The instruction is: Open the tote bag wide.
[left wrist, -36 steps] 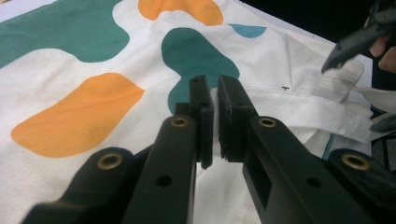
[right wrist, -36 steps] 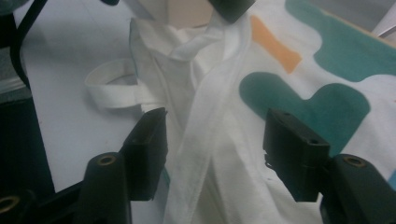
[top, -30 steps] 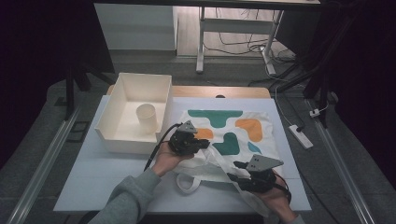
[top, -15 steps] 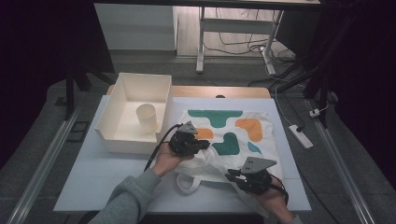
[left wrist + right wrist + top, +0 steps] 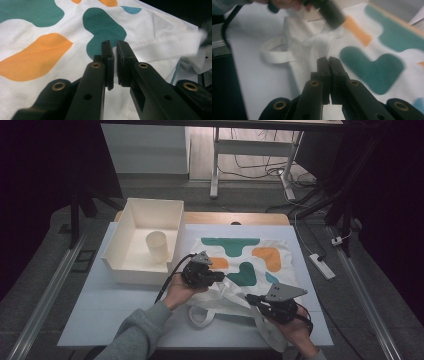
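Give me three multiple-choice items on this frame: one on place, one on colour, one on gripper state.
1. Where does the cup stand?
A. inside the box
B. on the bag
C. on the floor

2. Which colours are the shapes printed on the bag?
A. red and black
B. teal, orange and blue
C. purple and yellow

3. How does the right gripper stand?
A. wide open above the box
B. shut on the bag's cloth
C. shut on the cup

Answers:
1. A: the high view shows the cup upright between the box's walls.
2. B: teal and orange shapes and a small blue one show in the left gripper view.
3. B: its jaws have just been closing, and the right gripper view shows a white fold of the bag caught at their tips.
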